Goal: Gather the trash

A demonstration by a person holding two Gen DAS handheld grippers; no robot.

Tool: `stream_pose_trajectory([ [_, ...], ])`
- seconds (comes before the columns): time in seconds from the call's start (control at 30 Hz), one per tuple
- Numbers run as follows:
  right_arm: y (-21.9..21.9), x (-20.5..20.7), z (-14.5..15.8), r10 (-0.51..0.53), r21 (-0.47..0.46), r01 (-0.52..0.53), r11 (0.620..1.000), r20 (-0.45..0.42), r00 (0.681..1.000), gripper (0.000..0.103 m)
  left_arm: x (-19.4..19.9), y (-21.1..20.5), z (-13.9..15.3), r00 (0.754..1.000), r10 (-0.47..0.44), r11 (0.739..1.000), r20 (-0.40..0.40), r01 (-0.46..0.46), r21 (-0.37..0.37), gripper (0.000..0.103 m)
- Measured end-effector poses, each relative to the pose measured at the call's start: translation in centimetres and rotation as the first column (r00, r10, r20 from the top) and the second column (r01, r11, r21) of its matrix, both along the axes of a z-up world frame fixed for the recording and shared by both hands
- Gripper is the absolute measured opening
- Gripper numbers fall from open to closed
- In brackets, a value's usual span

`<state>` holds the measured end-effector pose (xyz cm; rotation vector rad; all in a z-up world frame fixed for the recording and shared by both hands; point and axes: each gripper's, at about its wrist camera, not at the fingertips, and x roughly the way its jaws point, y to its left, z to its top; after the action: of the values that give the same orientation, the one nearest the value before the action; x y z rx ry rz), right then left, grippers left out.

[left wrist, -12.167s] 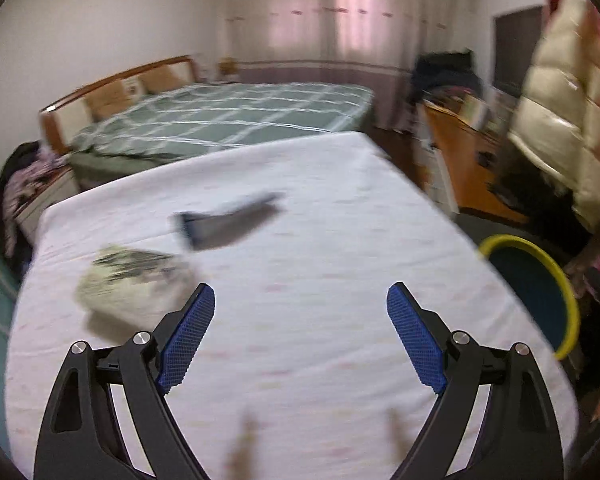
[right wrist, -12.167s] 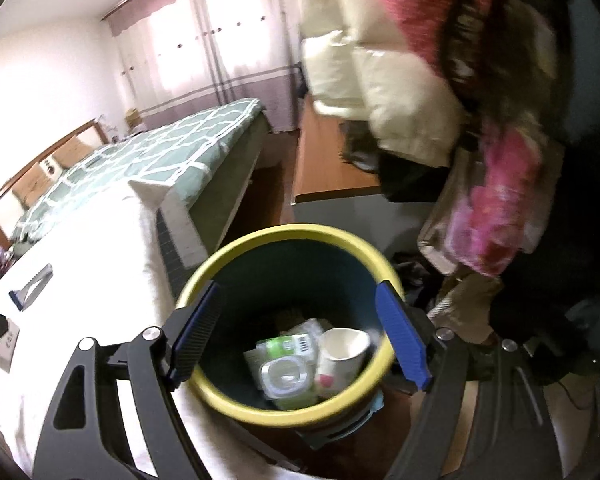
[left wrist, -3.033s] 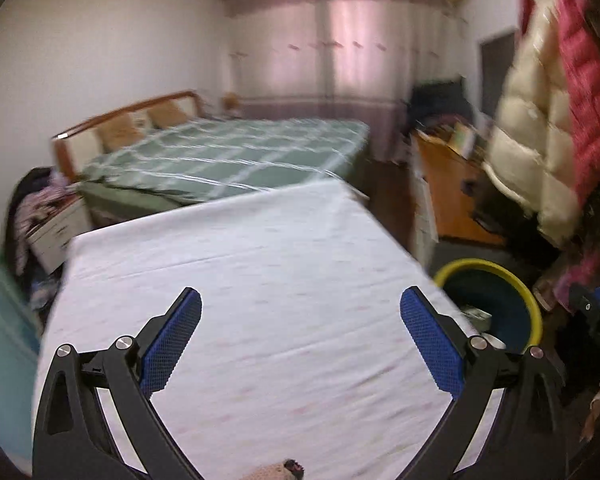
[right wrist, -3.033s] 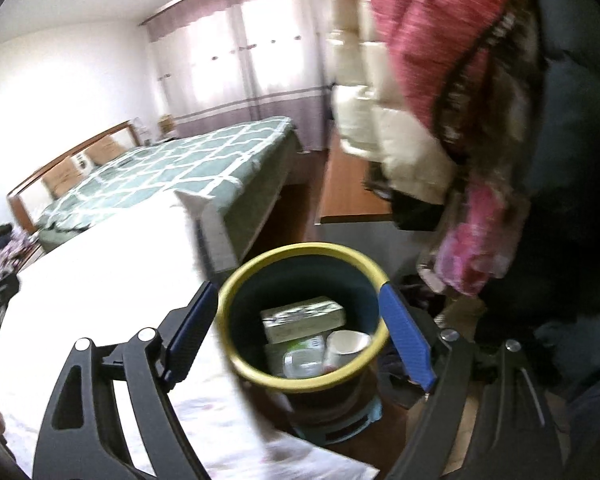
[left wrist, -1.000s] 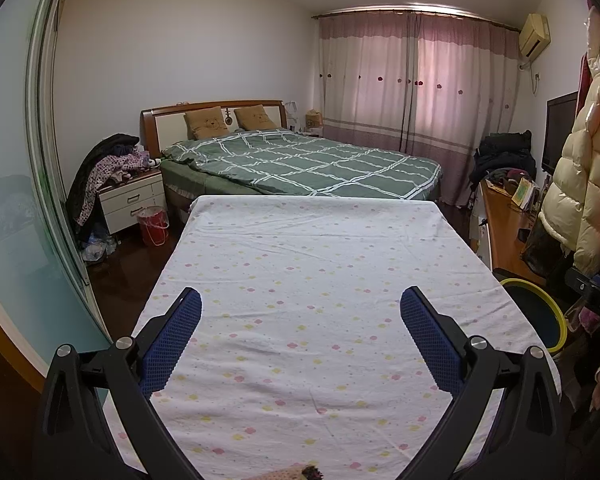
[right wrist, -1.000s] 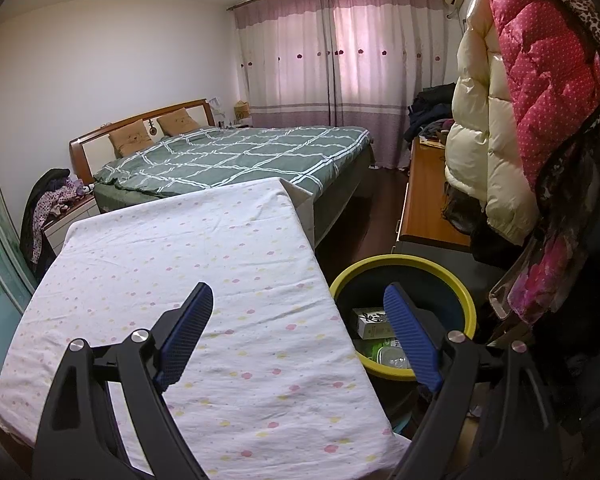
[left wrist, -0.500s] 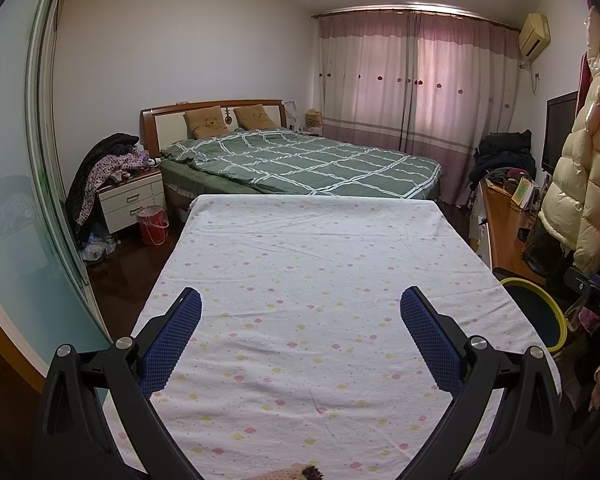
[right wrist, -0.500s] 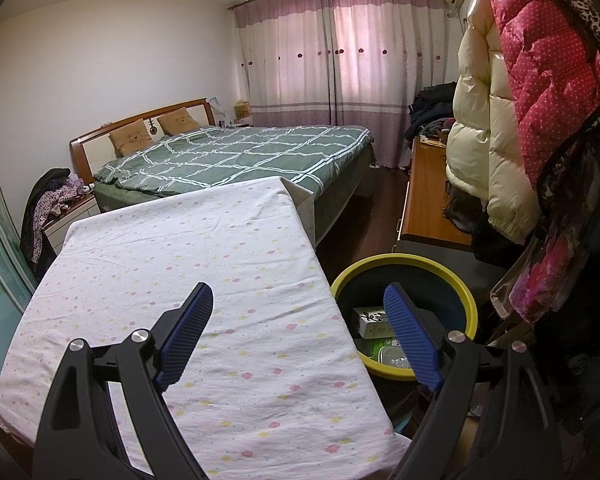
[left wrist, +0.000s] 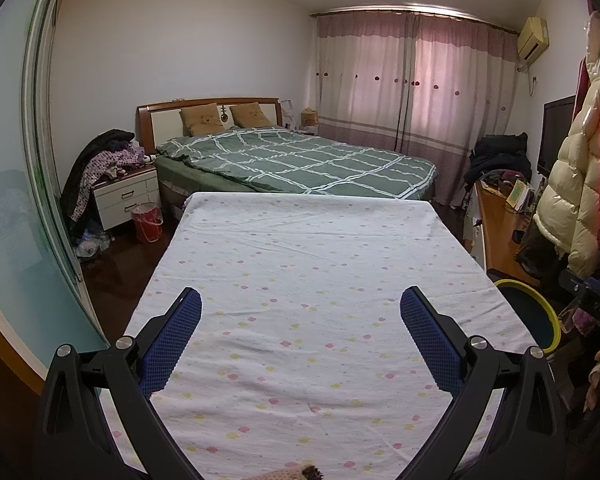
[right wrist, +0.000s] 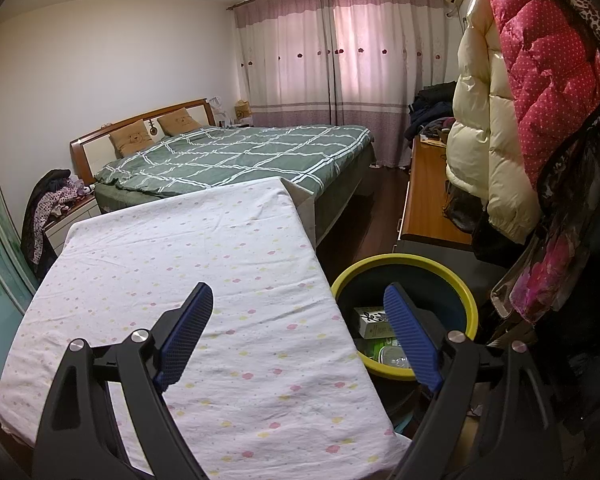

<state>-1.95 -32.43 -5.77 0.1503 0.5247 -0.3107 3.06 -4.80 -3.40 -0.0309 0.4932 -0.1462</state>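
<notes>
Left gripper [left wrist: 300,334] and right gripper [right wrist: 300,326] both held level and pointing forward, jaws spread wide with nothing between the blue pads [left wrist: 172,344], the right gripper just visible at the left wrist view's right edge.

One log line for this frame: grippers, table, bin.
left gripper: open, empty | right gripper: open, empty | white dotted tablecloth: no trash visible | yellow-rimmed bin: holds trash
</notes>
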Motion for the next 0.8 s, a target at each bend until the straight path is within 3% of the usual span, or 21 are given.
stream_pose_trajectory([
  [0.8,0.14,0.22,-0.52,0.004,0.003,-0.004,1.0,-0.006,1.0,0.083,0.27,0.08,-0.21,1.0,0.002,1.0,-0.008,-0.002,0.0,0.098],
])
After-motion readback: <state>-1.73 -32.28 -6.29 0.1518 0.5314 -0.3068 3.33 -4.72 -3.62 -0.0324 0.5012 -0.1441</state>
